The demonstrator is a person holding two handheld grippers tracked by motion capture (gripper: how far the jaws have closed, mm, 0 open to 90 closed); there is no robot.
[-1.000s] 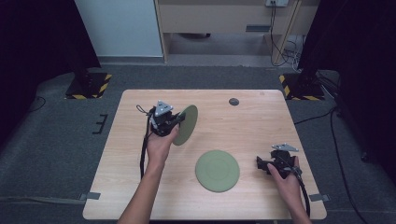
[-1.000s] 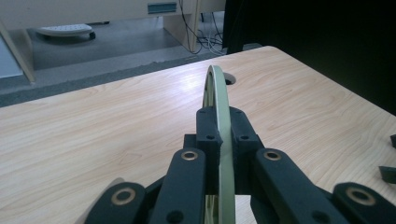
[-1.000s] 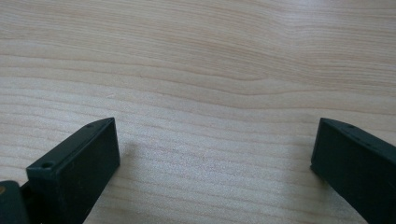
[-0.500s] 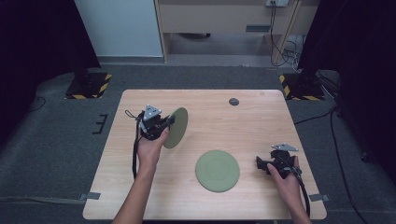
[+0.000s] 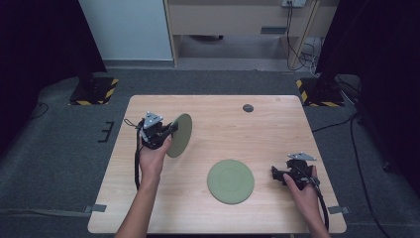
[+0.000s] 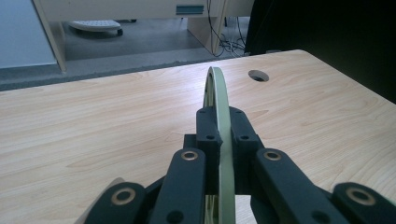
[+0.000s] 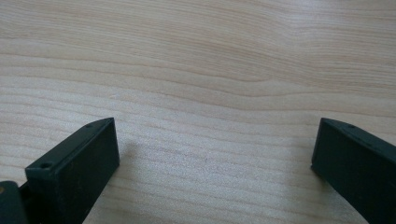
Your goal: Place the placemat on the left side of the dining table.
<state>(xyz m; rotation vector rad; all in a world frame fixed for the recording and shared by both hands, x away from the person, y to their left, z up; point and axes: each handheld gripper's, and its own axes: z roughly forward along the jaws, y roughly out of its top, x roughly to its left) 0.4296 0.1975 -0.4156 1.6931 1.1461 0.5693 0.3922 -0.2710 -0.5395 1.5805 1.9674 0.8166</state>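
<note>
— Where is the held plate [image 5: 179,135]?
— At the left of the worktop [image 5: 223,124], lifted and standing on edge. The left gripper [image 5: 171,130] has its jaws clamped on the rim; in the left gripper view the plate [image 6: 220,126] shows edge-on, its lower part cut off behind the jaws.

— And the other plate [image 5: 231,181]?
— Flat on the near middle of the worktop, well apart from both grippers.

— The right gripper [image 5: 275,172]?
— At the near right, resting low. Its jaws stand wide apart with bare wood between them in the right gripper view [image 7: 215,154]. The person's hand [image 5: 303,191] covers much of its body.

— The dark spot [image 5: 248,107] at the far side?
— Round; too small to tell more.
</note>
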